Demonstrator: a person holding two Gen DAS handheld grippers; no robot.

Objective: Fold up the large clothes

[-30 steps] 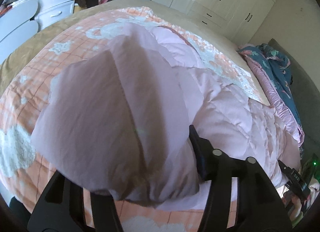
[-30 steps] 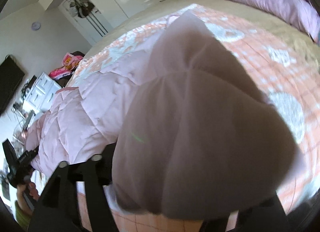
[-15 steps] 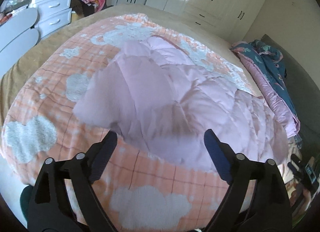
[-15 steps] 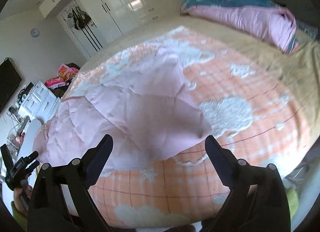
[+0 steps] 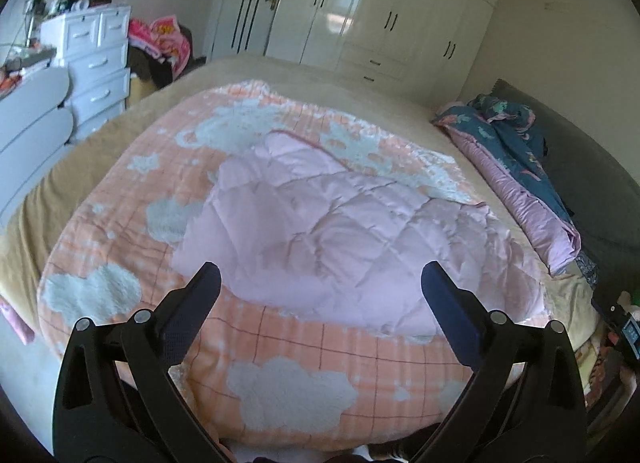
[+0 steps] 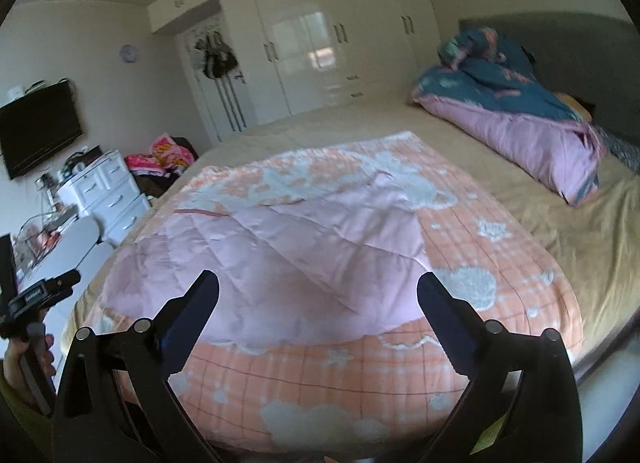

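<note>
I read both tongs as released. The left gripper (image 5: 320, 289) has its jaws opening, spread across the lower part of the left wrist frame, with nothing pinched between the pads; the pink quilted garment (image 5: 340, 231) shows in the gap but lies beyond, on the bed. The right gripper (image 6: 318, 295) likewise has its jaws opening, and nothing is clamped in them.

The garment sits at the centre of both frames, lying flat in a folded heap on the peach plaid blanket (image 5: 288, 347) with white cloud patches. I cannot tell its sleeves or collar from its body; only a thin darker pink edge shows near its upper side. In the right wrist view it (image 6: 280, 259) is blurred, and the seams are hard to follow.

The blanket's near edge is cut off by the gripper frames at the bottom. Under it I see a tan bedsheet (image 5: 72, 167). A blue and pink duvet (image 5: 516, 167) is bundled at the right of the frame against a dark headboard.

At the left edge of the right wrist view, a hand (image 6: 24, 367) holds the other gripper's handle; the fingers are partly cropped. White drawers (image 5: 96, 63) and a wardrobe (image 5: 380, 11) stand at the top of the frame.
</note>
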